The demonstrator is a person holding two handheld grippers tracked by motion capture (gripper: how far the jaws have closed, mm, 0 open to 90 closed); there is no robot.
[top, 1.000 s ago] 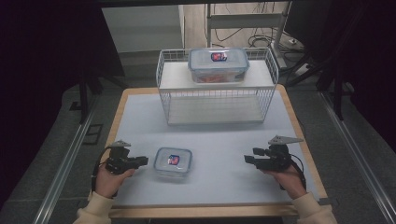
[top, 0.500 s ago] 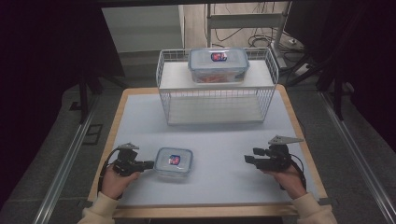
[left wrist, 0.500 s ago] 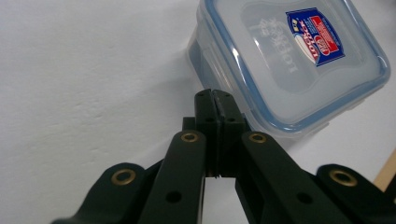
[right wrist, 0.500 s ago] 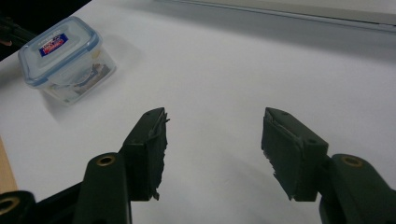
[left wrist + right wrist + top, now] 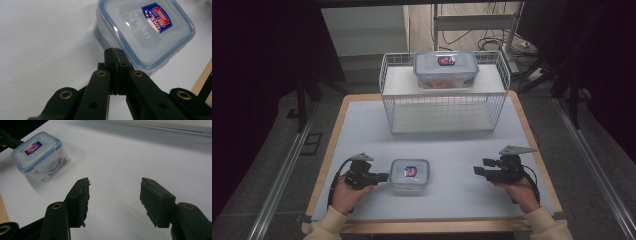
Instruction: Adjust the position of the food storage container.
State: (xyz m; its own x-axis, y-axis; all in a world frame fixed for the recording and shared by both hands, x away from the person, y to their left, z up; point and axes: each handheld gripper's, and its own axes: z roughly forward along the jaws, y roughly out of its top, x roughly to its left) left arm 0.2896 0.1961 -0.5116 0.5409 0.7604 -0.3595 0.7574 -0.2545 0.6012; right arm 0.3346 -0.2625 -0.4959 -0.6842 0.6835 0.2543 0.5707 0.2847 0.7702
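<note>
Your right gripper (image 5: 113, 198) holds its jaws wide apart over the white table (image 5: 140, 157), nothing between them. The small clear box (image 5: 40, 156) with its blue-rimmed lid sits well beyond your left-hand jaw, apart from it.

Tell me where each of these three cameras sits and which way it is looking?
High view: above the person's side, looking forward and down on the table; both forearms, left gripper, right gripper.
Left gripper view: on the left gripper, along its shut jaws at the small container.
Right gripper view: on the right gripper, across the table through open jaws.
Shared: all three show the small container.
</note>
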